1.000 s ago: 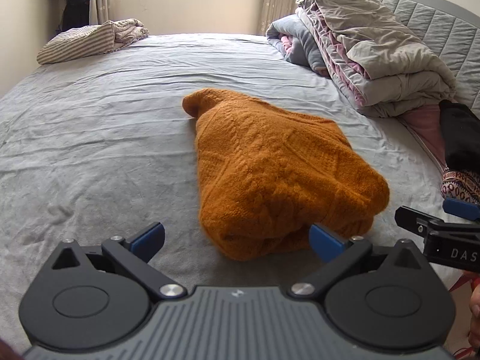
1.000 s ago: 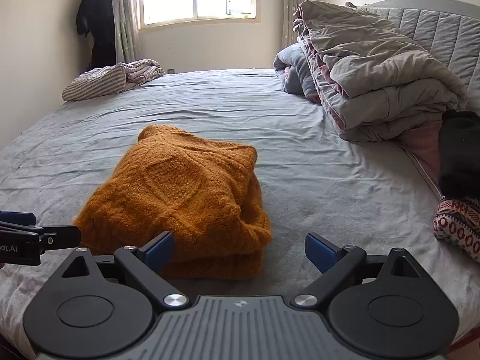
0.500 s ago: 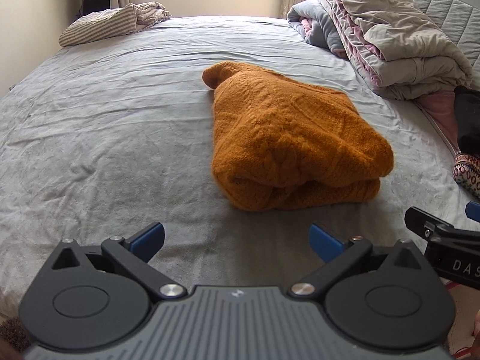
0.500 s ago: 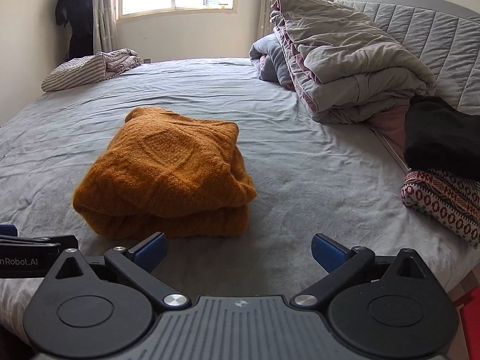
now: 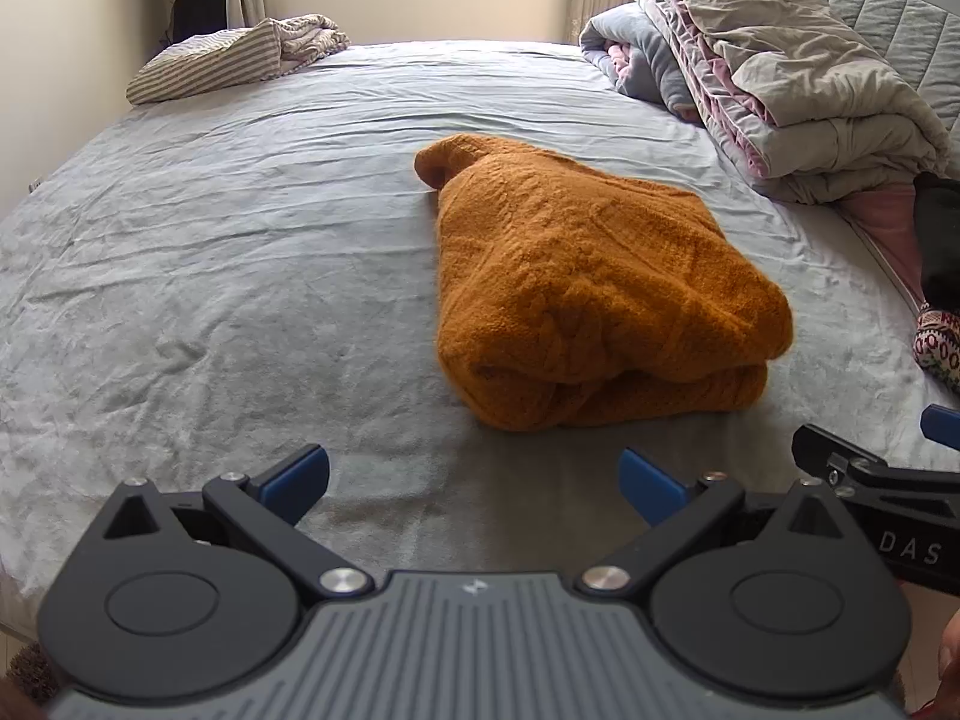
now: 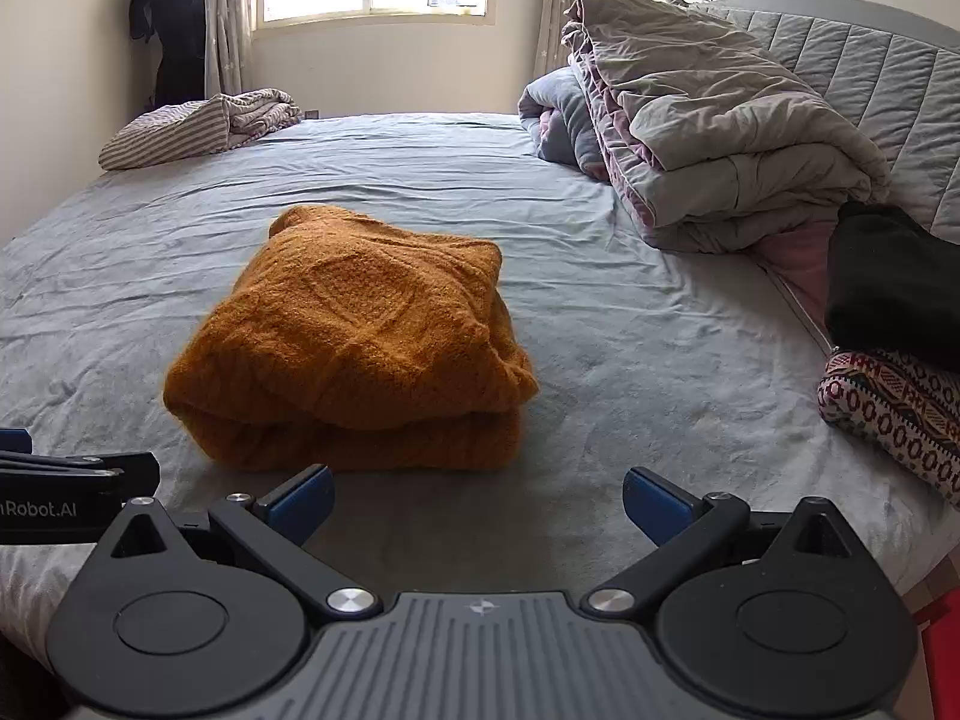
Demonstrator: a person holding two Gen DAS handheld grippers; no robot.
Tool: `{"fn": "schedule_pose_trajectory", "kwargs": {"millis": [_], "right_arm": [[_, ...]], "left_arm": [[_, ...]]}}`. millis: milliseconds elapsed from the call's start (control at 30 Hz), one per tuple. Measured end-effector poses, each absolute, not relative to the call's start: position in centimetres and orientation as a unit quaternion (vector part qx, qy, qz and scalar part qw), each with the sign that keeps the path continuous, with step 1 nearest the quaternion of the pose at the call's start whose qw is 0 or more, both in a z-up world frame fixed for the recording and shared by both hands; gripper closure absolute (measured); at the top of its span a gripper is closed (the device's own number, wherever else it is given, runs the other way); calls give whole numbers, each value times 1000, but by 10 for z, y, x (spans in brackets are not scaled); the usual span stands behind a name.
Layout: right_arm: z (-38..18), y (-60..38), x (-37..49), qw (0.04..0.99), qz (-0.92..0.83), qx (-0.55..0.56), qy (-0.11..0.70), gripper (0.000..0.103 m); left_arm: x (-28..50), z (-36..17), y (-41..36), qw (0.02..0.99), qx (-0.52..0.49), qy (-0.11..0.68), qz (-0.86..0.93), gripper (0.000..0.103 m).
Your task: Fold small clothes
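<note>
Beside the folded sweater (image 6: 354, 348), "Robot.AI"-marked left tongs (image 6: 78, 492).

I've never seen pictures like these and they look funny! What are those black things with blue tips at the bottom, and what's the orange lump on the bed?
Those black things are tongs that a person holds, one in each hand. Each has a little camera looking forward along its two blue-tipped fingers, so one picture comes from the left tongs and the other from the right tongs. Both are open and hold nothing. The orange lump is a knitted sweater, folded into a bundle on the grey bed sheet. Beside it, near the headboard, is a pile of grey quilts, and a black garment lies on a patterned one. A striped cloth lies at the far corner.
</note>
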State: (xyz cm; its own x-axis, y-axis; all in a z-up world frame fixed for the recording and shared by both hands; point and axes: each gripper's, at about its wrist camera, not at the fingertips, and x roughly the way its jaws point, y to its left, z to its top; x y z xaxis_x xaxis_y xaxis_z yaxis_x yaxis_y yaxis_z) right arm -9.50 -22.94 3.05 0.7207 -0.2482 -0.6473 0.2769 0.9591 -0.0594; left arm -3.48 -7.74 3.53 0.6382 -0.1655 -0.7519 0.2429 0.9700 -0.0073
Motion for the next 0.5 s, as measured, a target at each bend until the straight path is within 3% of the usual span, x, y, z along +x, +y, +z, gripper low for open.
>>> {"fn": "schedule_pose_trajectory", "kwargs": {"millis": [500], "right_arm": [[27, -227, -91, 927, -132, 19, 350, 0]], "left_arm": [[-33, 33, -76, 903, 49, 411, -115, 1]]}}
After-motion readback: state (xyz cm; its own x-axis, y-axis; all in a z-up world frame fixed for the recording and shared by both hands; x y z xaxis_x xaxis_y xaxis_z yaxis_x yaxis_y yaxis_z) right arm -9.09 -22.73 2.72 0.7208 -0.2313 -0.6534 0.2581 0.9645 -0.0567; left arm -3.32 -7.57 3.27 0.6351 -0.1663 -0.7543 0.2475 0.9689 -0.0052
